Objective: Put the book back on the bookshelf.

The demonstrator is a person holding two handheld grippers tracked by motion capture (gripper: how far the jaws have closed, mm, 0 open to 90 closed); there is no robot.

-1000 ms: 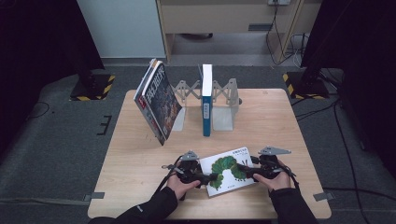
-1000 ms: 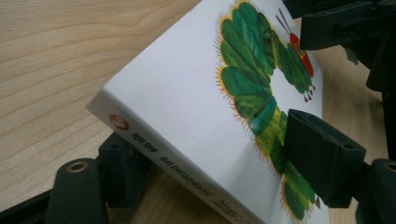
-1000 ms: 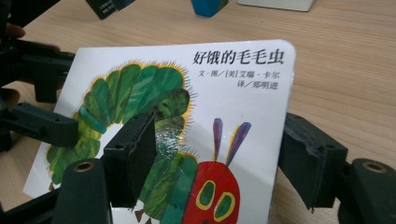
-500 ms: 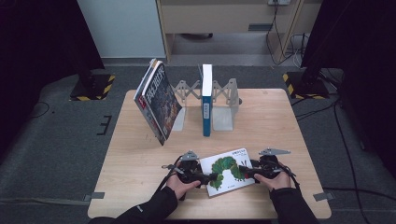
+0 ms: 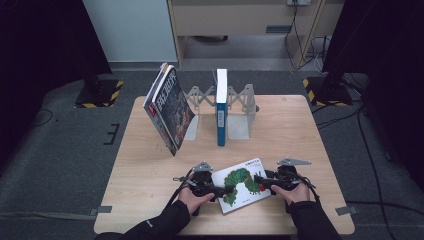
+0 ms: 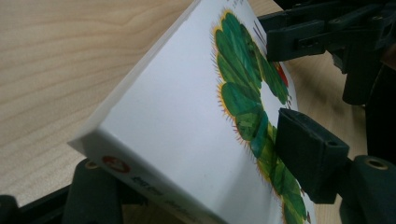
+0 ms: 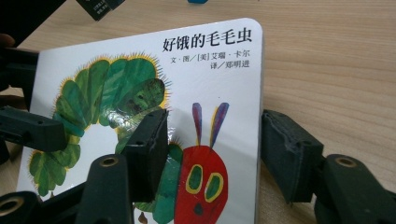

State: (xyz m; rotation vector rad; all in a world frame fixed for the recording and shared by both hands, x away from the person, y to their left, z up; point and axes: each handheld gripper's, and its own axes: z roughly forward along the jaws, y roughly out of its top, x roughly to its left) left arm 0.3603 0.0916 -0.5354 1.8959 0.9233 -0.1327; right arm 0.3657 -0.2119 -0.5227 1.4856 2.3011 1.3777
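We see caterpillar book (image 5: 241,184) at table's (image 5: 150,165) near edge; left gripper (image 5: 216,189) and right gripper (image 5: 264,181) each straddle one end, jaws just closing, grip we cannot tell

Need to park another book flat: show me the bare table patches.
Bare wood: right of the bookend rack to the table edge, and left-front below the leaning book. Crowded: front centre, where both grippers flank the caterpillar book.
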